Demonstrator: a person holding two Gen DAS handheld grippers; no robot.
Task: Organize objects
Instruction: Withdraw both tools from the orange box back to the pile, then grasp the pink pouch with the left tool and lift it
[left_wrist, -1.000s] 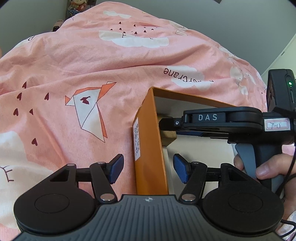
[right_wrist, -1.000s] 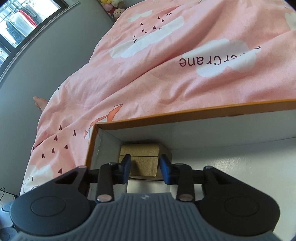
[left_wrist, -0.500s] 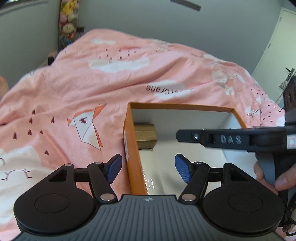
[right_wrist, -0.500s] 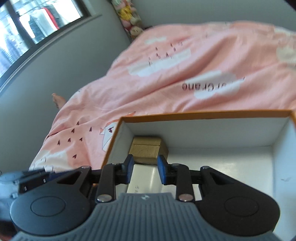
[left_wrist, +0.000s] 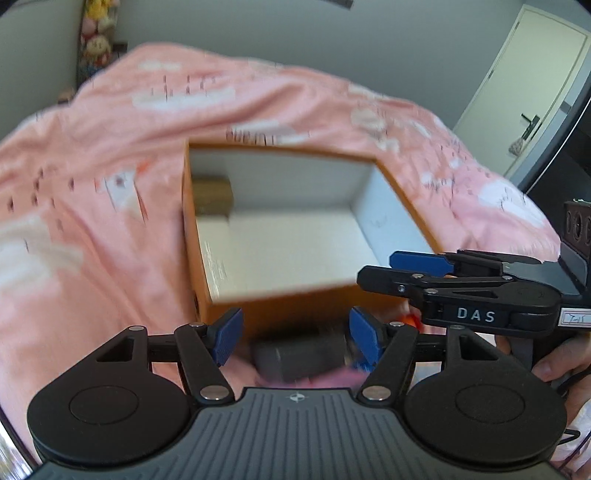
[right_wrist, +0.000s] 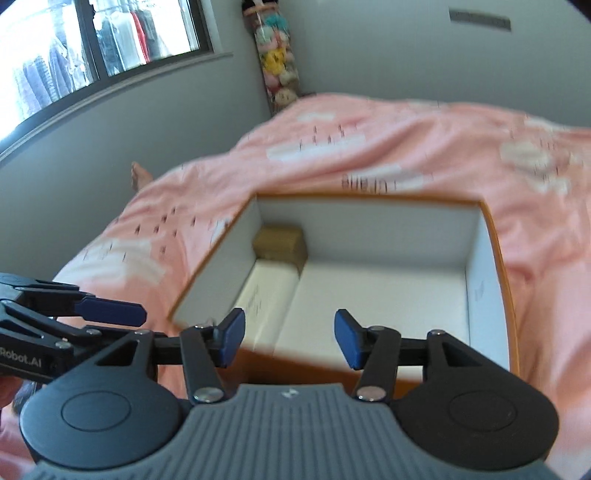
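An orange box (left_wrist: 280, 151) (right_wrist: 369, 197) with a white inside lies open on the pink bedding (left_wrist: 92, 258). A brown wooden block (left_wrist: 212, 195) (right_wrist: 280, 242) rests in its far left corner, with a flat white box (right_wrist: 266, 295) in front of it. My left gripper (left_wrist: 295, 334) is open before the box's near wall, above a blurred grey object (left_wrist: 295, 358). My right gripper (right_wrist: 290, 341) (left_wrist: 391, 269) hangs over the near edge. Its jaws are opening and nothing is between them.
The left gripper (right_wrist: 110, 312) shows at the left edge of the right wrist view. A hand (left_wrist: 557, 363) holds the right gripper's handle. Small red and blue things (left_wrist: 410, 319) lie blurred by the box. A door (left_wrist: 532, 92), a window (right_wrist: 74, 55) and plush toys (right_wrist: 275, 62) surround the bed.
Both grippers have drawn back from the box and risen. The right gripper has left the wooden block in the corner and its jaws have widened. The grey object has come into the left wrist view.
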